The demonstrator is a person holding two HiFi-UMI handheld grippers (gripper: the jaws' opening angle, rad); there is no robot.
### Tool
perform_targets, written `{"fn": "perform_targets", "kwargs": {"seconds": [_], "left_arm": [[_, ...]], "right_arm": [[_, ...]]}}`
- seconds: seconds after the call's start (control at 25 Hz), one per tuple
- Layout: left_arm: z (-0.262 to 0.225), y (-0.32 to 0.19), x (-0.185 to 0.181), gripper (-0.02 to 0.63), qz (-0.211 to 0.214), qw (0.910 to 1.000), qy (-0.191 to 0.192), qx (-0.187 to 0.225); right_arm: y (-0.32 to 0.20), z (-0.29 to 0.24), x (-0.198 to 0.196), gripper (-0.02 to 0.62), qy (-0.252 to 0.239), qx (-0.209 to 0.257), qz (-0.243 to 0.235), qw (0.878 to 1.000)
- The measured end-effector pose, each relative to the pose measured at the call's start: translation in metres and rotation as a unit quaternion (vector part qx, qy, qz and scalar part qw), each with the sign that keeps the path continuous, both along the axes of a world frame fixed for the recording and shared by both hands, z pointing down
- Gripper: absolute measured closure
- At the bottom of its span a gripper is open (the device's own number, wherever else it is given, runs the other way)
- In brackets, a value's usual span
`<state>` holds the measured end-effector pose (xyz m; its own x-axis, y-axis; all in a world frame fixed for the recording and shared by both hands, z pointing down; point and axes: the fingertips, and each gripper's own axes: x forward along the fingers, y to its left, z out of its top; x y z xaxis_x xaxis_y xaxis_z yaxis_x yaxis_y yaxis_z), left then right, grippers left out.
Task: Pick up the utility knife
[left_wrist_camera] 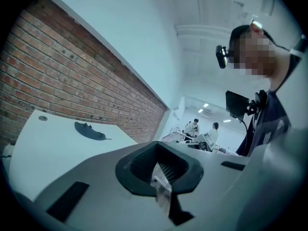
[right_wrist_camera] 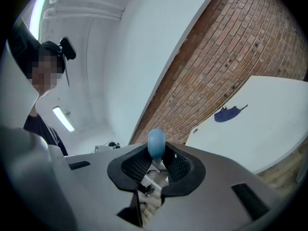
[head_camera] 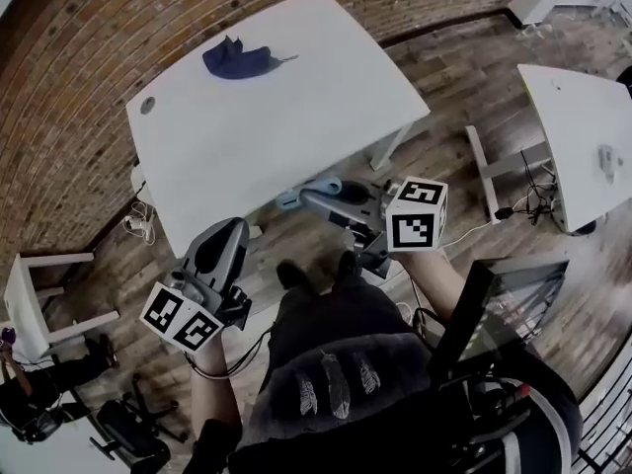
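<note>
1. The utility knife (right_wrist_camera: 156, 142), as I read the pale blue rounded thing, sat between the jaws of the right gripper (right_wrist_camera: 157, 170). It was up in the air, in front of the near edge of the white table (head_camera: 296, 117) and over the wooden floor (head_camera: 444, 77).
2. In the right gripper view the two pads pressed on it from either side, so that gripper was clenched on the knife. Only its blunt blue end showed past the jaws. I could not tell from any view where the blade end lay.
3. I judged the pick itself done and the carry to be the step in hand. The handle looked smooth and narrow, so firm, even pressure mattered more than speed. Any twist of the wrist could let it slide through the pads.
4. The left gripper (left_wrist_camera: 159, 170) had its jaws closed together with nothing in them, low at my left side and apart from the knife. I thought it best left there, since reaching across risked meeting an edge I could not see.
5. A dark blue object (head_camera: 240, 60) lay far back on the table, well apart from the knife, and needed no attention.
</note>
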<state>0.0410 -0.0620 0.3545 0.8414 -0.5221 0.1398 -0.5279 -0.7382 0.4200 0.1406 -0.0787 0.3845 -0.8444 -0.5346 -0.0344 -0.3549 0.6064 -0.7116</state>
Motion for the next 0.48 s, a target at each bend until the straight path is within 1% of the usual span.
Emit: {"fn": "perform_targets", "kwargs": {"seconds": [0.12,0.28,0.4,0.48], "left_arm": [[0.0,0.004,0.004,0.607,0.006,0.9999,-0.007,0.005],[-0.001,0.011,-0.004,0.607,0.015,0.9998,-0.002,0.012],[-0.002,0.018,-0.018,0.607,0.018,0.9997,0.005,0.018],[-0.003,0.02,-0.035,0.607,0.016,0.9996,0.011,0.02]], "right_arm": [[0.006,0.002,0.002,0.525,0.009,-0.004,0.006,1.0],[0.01,-0.004,-0.005,0.525,0.021,0.004,0.017,1.0],[0.013,-0.01,-0.018,0.525,0.033,0.011,0.021,0.999],[0.015,-0.016,-0.034,0.525,0.044,0.02,0.019,0.999]]}}
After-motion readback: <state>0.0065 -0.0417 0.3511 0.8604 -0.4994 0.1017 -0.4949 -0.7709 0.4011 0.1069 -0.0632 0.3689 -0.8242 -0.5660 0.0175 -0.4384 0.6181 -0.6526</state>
